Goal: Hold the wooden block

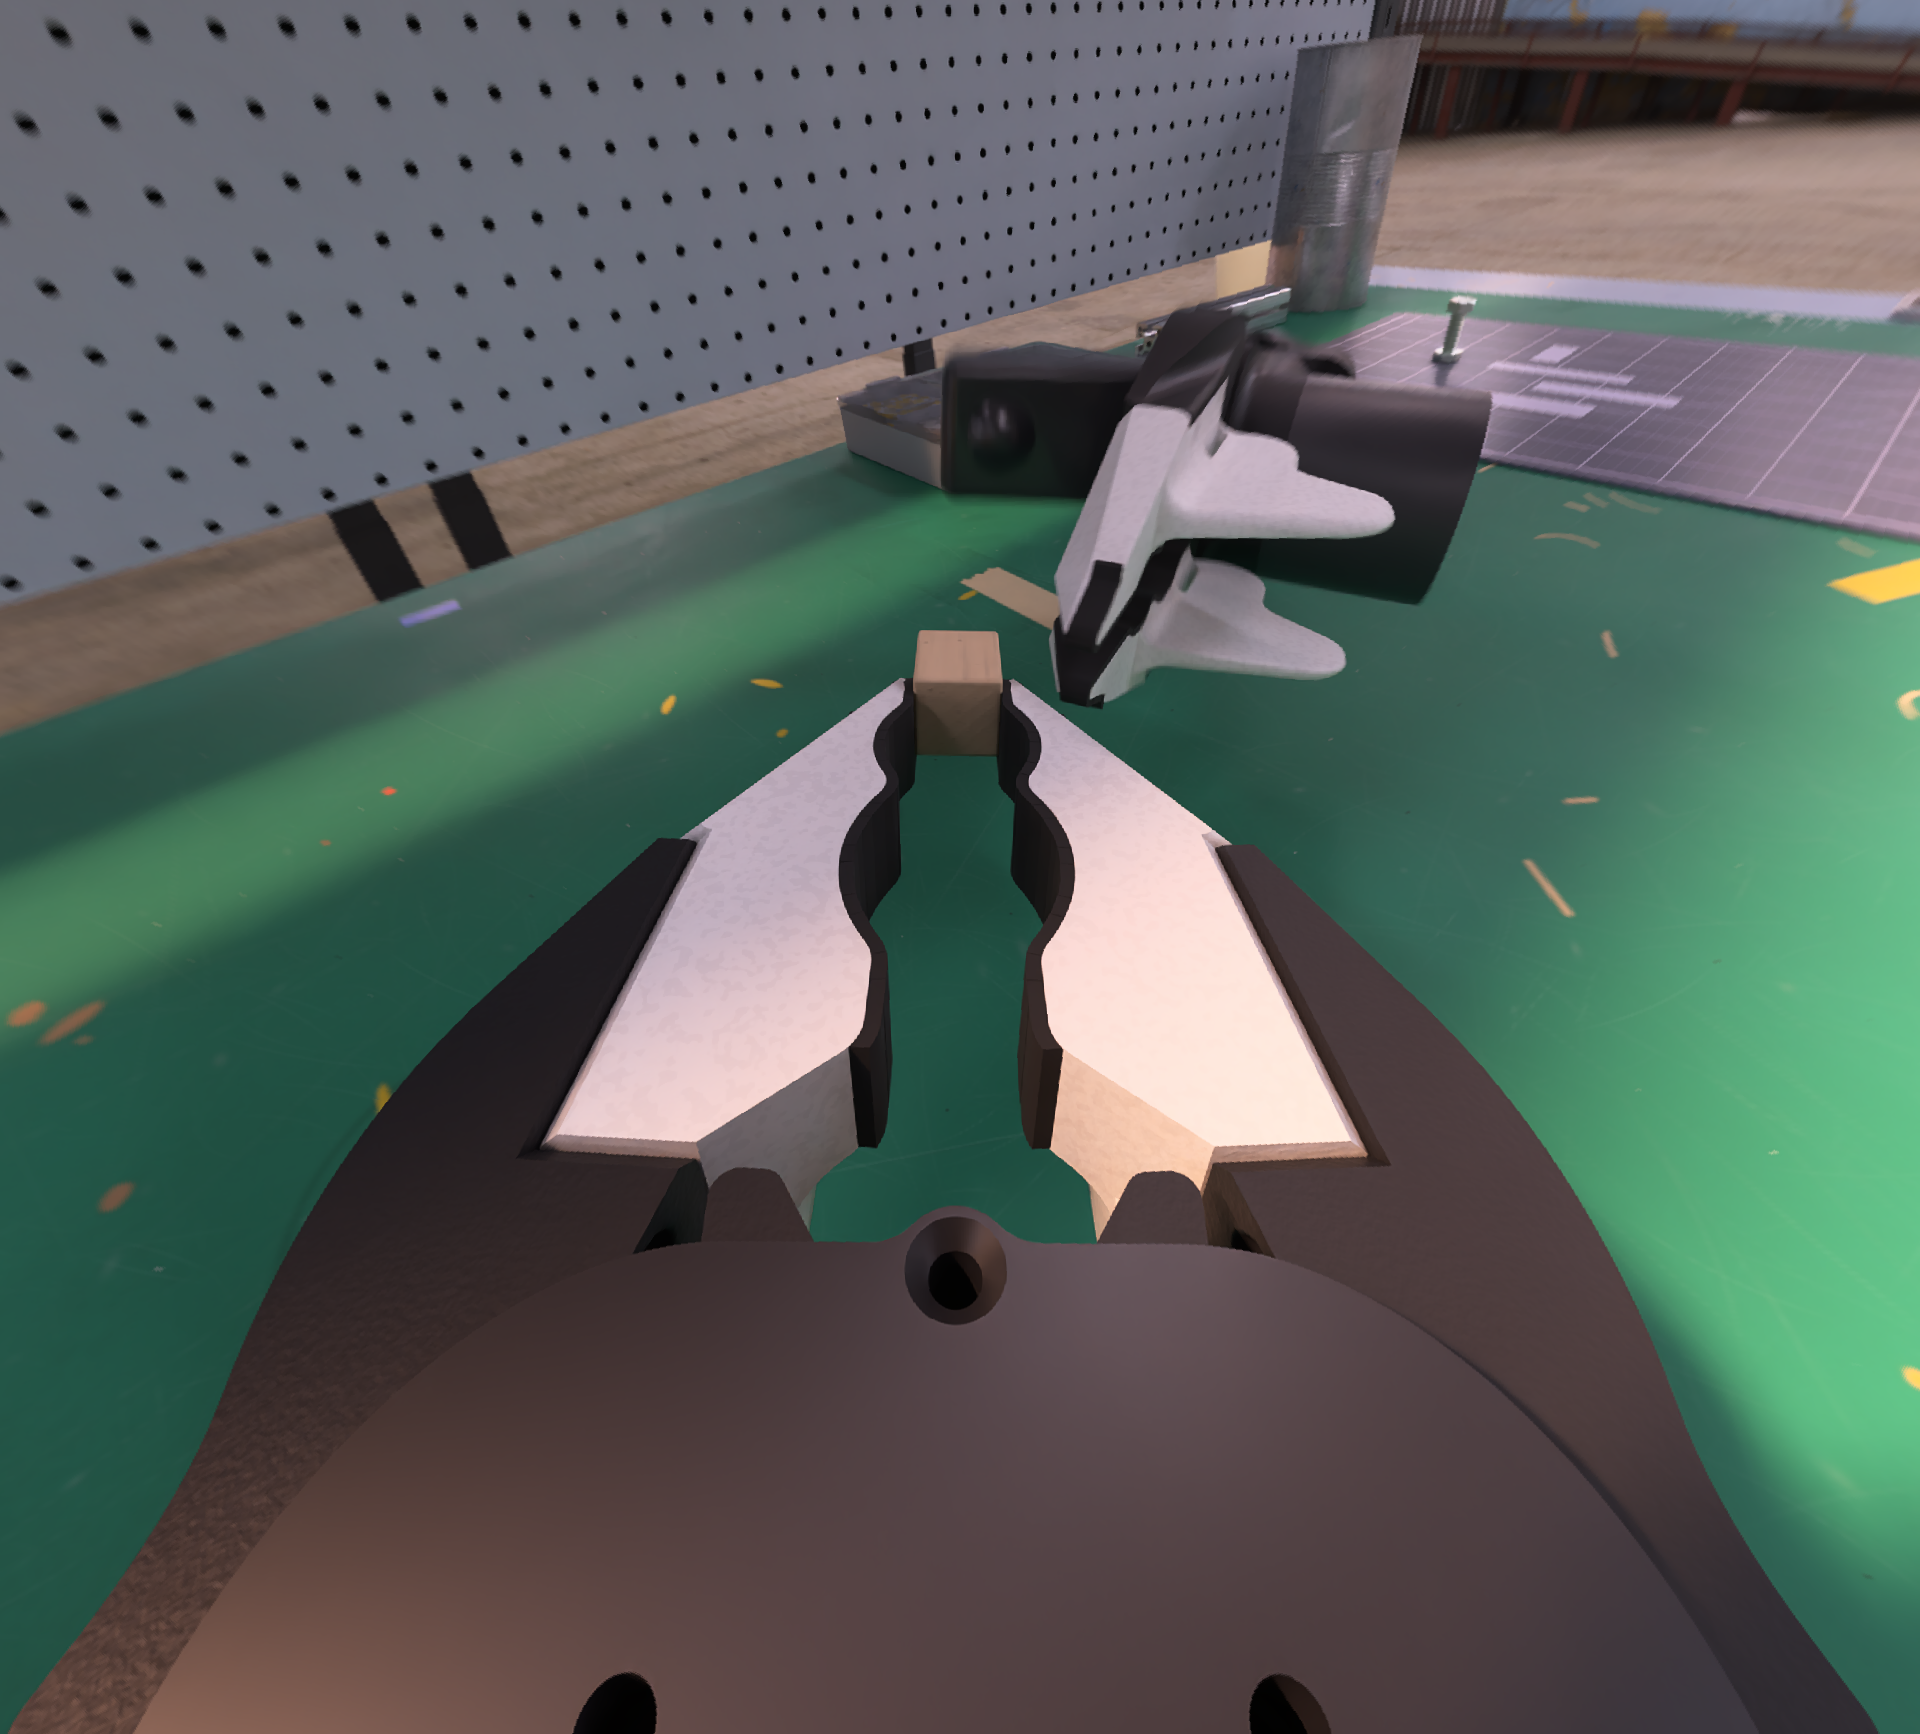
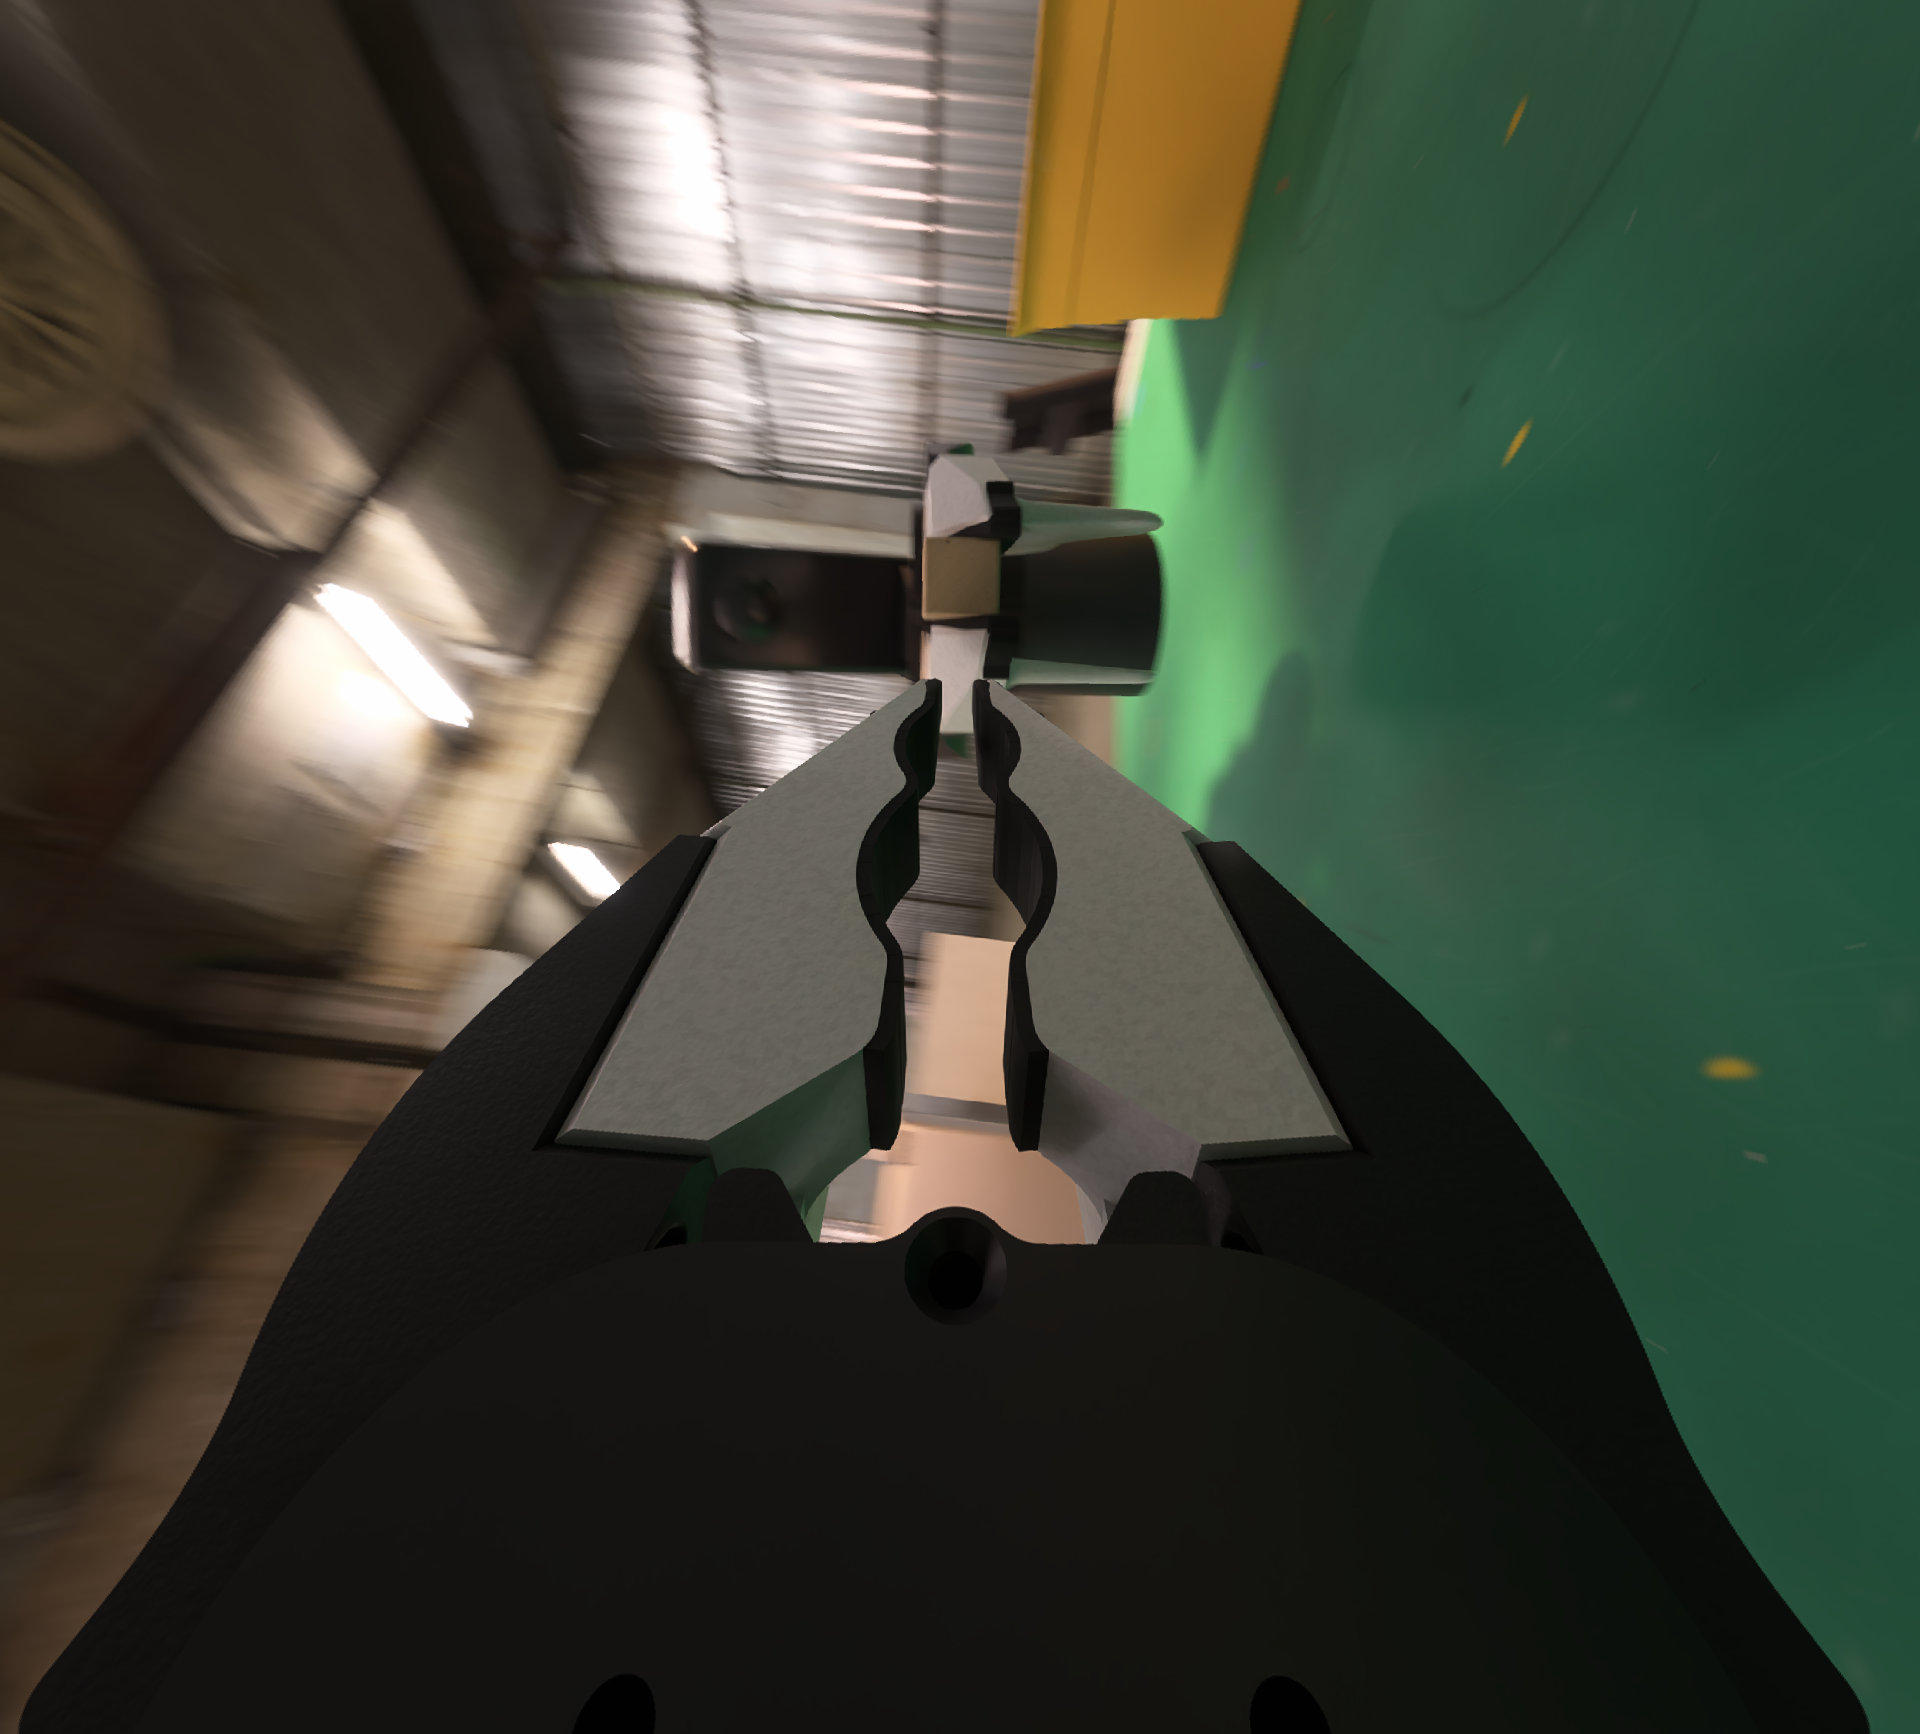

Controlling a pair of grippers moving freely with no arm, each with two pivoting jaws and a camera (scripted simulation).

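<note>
A small wooden block [image 1: 957,692] sits between the fingertips of my left gripper [image 1: 957,710], which is shut on it just over the green mat [image 1: 416,905]. My right gripper [image 1: 1081,671] lies rolled on its side just right of and behind the block, with its tips pointing toward it. In the right wrist view the right gripper [image 2: 958,710] has its jaws almost together with nothing between them. That view is rolled sideways. It shows the block [image 2: 958,593] straight ahead, pinched between the left gripper's white fingers [image 2: 956,495].
A grey pegboard wall [image 1: 623,126] runs along the left. A metal cylinder [image 1: 1335,178], a flat metal box [image 1: 894,427], a grey cutting mat [image 1: 1683,417] and a bolt [image 1: 1451,328] lie behind. A yellow box [image 2: 1153,74] stands on the mat.
</note>
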